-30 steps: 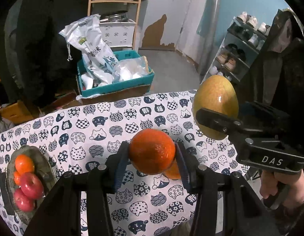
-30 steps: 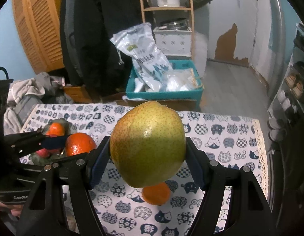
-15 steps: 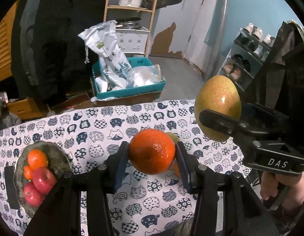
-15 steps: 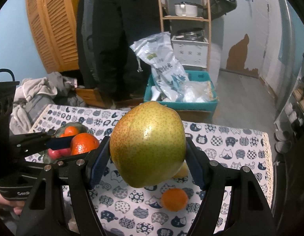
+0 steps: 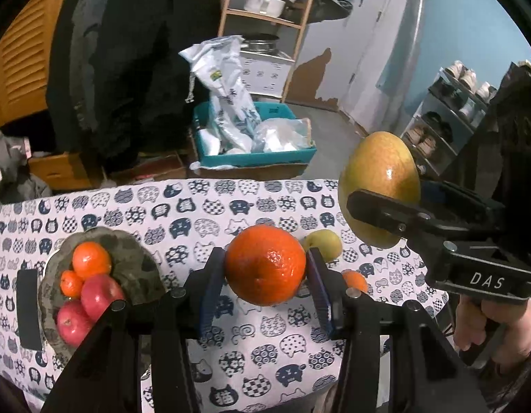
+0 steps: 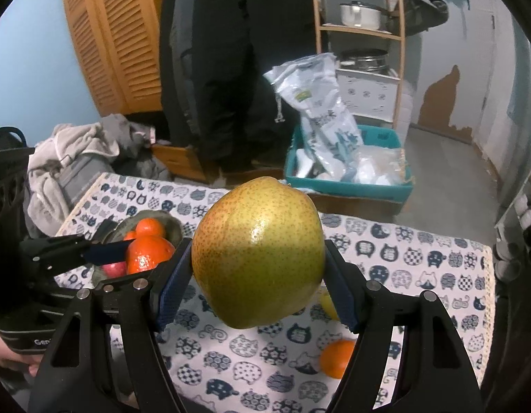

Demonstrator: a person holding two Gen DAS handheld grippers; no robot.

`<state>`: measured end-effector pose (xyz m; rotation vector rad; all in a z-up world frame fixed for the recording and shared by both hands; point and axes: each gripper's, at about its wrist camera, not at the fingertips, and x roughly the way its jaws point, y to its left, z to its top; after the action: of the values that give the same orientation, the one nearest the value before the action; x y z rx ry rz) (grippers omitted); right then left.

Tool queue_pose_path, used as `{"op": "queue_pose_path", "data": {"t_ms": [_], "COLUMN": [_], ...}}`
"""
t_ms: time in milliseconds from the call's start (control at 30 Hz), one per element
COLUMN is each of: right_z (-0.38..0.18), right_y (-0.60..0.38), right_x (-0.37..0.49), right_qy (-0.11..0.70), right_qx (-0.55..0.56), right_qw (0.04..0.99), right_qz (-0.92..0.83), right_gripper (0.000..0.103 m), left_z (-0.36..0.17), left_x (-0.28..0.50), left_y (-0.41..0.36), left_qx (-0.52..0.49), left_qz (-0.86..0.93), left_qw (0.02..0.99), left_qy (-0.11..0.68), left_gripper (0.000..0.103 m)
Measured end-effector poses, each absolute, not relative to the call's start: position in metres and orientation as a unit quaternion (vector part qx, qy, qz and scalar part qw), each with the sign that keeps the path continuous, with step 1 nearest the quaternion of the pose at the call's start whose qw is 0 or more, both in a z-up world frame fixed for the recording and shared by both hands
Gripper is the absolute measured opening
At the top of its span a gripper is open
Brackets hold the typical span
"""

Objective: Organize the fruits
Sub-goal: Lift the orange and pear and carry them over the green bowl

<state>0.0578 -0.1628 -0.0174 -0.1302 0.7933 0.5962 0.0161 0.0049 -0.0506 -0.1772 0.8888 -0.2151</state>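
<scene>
Left gripper (image 5: 265, 268) clamped on an orange (image 5: 265, 265) above the cat-print tablecloth (image 5: 203, 213), right gripper (image 6: 257, 275) clamped on a large pear (image 6: 258, 253) to its right, fruit bowl (image 5: 134, 258) with apples and oranges at left, small orange (image 6: 336, 358) and yellow fruit (image 5: 324, 242) loose on the cloth.

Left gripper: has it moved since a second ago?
Yes. The left gripper, shut on the orange, has moved toward the fruit bowl, which now sits closer.
</scene>
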Motion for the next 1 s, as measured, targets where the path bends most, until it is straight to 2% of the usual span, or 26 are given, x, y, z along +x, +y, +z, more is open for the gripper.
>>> {"op": "queue_pose_path", "data": {"t_ms": [600, 1000], "right_z": [-0.035, -0.067], "right_y": [-0.080, -0.015], "right_x": [0.067, 0.073], "right_qy": [0.406, 0.437], "right_qx": [-0.079, -0.093], "right_qw": [0.849, 0.817], "right_qz": [0.330, 0.364], "right_gripper": [0.073, 0.073], "left_z": [-0.071, -0.113], "left_x": [0.002, -0.008], "left_y": [0.085, 0.137], "left_qx": [-0.132, -0.156], "left_qz": [-0.049, -0.001], "left_qw": [0.888, 0.867], "left_qy": [0.438, 0.473], "left_gripper": [0.048, 0.048]}}
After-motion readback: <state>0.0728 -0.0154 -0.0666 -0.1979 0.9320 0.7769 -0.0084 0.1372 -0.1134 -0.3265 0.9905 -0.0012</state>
